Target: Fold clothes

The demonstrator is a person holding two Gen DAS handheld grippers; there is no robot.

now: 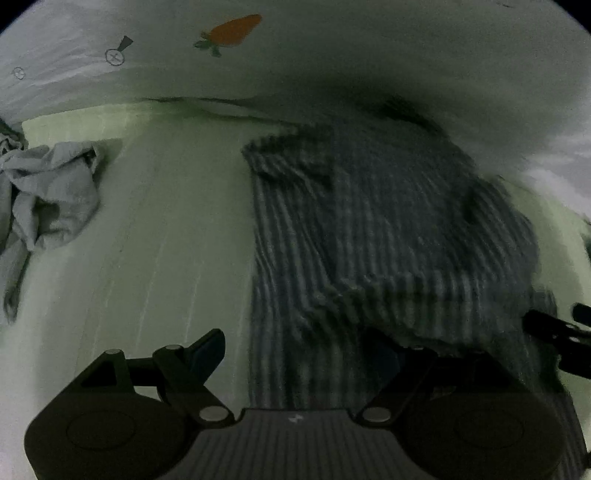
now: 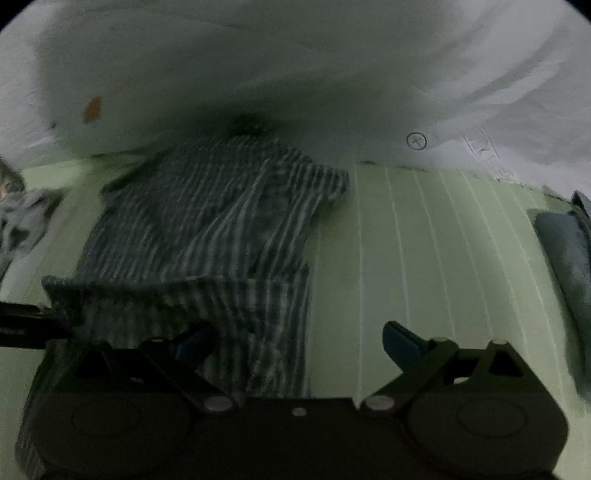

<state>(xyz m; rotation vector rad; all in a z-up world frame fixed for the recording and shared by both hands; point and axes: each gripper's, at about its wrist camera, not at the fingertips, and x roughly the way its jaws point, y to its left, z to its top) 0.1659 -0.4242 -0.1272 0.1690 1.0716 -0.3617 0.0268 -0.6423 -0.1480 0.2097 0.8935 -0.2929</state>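
Note:
A dark striped shirt [image 1: 388, 221] lies flat on the pale green striped sheet [image 1: 166, 240], with a folded flap across its near part. It also shows in the right wrist view [image 2: 207, 229]. My left gripper [image 1: 295, 347] is open just above the shirt's near left edge, holding nothing. My right gripper [image 2: 299, 343] is open over the shirt's near right edge, holding nothing. The right gripper shows at the right edge of the left wrist view [image 1: 557, 332], and the left gripper shows at the left edge of the right wrist view [image 2: 26, 325].
A crumpled grey garment [image 1: 48, 195] lies to the left on the sheet. A folded blue garment [image 2: 569, 258] lies at the far right. A white duvet [image 1: 332, 48] with a carrot print [image 1: 232, 31] bounds the far side.

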